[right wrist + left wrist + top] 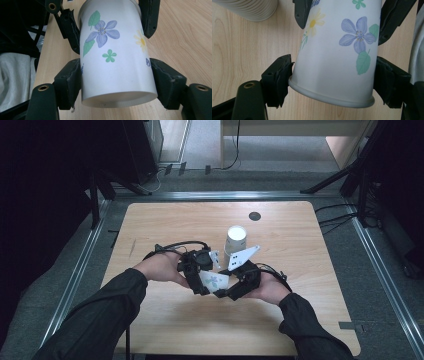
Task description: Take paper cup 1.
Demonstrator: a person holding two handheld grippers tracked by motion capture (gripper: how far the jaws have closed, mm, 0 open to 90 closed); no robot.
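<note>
Two hand-held grippers meet over the middle of the desk (150,225), each clamped on one end of a flowered paper cup (214,281) that lies on its side between them, clear of the wood. The left hand-held gripper (202,282) has its pads (279,80) pressed against the cup's rolled rim end, one jaw on either side of the wall. The right hand-held gripper (231,290) holds the opposite end, the base, with its pads (71,82) tight against the sides; in the high view a grey three-cornered plate sits on top of it. Both of the person's hands wrap the gripper bodies, dark sleeves running back toward the near edge of the desk. Just beyond the flowered cup, farther from the person, stands a stack of white ribbed cups (235,240), upright and near the grey plate. Farther back still from the flowered cup, a small dark round disc (254,216) sits in the desk surface.
</note>
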